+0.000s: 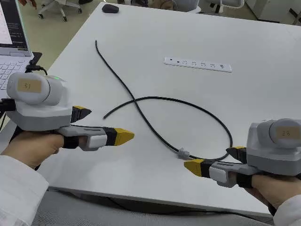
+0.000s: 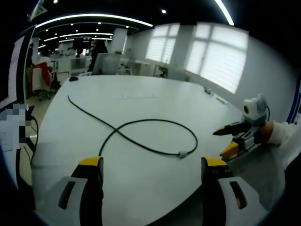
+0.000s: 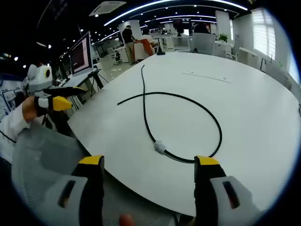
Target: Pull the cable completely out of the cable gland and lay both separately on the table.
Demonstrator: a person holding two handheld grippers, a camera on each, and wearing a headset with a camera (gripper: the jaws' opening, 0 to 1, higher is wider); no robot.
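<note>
1. Hovering at the desk's (image 1: 244,103) near edge, the left gripper (image 1: 112,124) and right gripper (image 1: 206,157) both gape wide, holding nothing.
2. The cable (image 1: 141,113) loops over mid-desk, crossing itself. The cable gland (image 1: 183,153) sits threaded on it near the near edge.
3. The gland lies just beyond the right gripper's jaws; the left is well apart.
4. From the gland, the cable runs toward the far left corner. Likely the right takes the gland and the left the cable.

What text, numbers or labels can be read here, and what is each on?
"28": sticker on top of the right gripper, faint.
Sticker on top of the left gripper: two digits, too faint to read for sure.
Laptop screen: text too small to read.
Power strip: marks too small to read.
</note>
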